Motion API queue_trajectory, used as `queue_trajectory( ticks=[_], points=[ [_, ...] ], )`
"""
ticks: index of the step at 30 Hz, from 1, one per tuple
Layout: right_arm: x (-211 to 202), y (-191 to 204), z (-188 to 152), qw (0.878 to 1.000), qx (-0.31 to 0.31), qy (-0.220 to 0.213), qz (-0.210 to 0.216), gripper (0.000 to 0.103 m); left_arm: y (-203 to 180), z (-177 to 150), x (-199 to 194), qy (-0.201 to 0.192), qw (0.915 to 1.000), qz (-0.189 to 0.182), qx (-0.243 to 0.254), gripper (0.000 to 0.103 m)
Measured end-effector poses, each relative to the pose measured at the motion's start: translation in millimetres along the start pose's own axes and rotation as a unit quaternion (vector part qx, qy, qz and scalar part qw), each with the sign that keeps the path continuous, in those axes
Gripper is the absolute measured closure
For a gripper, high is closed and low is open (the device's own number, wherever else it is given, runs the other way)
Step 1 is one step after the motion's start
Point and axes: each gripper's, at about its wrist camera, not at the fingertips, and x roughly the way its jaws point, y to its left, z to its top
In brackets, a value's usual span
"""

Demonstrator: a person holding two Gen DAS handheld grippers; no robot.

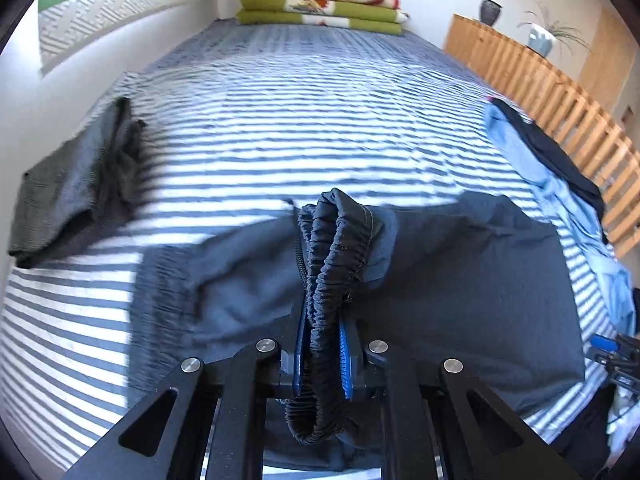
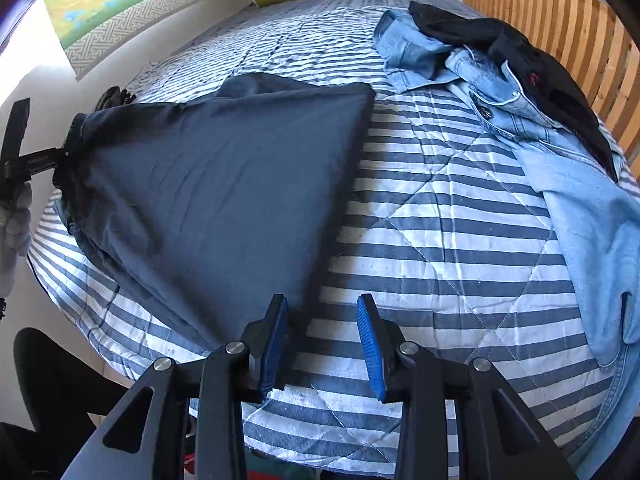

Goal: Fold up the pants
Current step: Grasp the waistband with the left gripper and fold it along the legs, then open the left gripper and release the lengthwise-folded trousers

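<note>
Left wrist view: bunched waistband (image 1: 332,264) hides left hand-held gripper (image 1: 322,354) pads.

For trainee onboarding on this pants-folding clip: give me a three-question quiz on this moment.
1. True or false: the left tongs grip the elastic waistband of the navy pants.
2. What do the right tongs hold? A) the pants B) the denim shirt C) nothing
3. Fill in: a stack of folded ____ lies at the bed's far end.

Key: 1 true; 2 C; 3 blankets.
</note>
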Motion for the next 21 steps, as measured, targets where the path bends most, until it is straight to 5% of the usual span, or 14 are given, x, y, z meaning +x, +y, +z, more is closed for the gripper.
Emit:
queue_trajectory(
  ticks=[8, 11, 13, 15, 18, 21],
  points=[
    [6, 8, -1, 1.0, -0.003, 0.0, 0.015, 0.071, 44, -9, 35, 0.044, 0.9973, 0.053, -0.027, 0.087],
    [6, 16, 0, 0.999, -0.006, 0.003, 0.031, 0.071, 43, -13, 42, 0.069, 0.9955, 0.064, -0.009, 0.071],
    [3, 18, 2, 0.999, -0.003, -0.001, 0.037, 0.071, 42, -15, 32, 0.06, 0.9952, 0.077, -0.006, 0.049],
    [1, 17, 5, 0.999, 0.007, -0.006, 0.044, 0.071, 41, -19, 11, 0.035, 0.9951, 0.093, -0.002, 0.049],
    [7, 19, 7, 0.999, 0.019, -0.001, 0.051, 0.07, 26, -25, -16, 0.009, 0.9963, 0.085, 0.011, 0.049],
    [20, 29, 7, 0.999, 0.001, 0.021, 0.04, 0.07, -18, -31, -34, -0.007, 0.9986, 0.031, 0.043, 0.049]
  ],
)
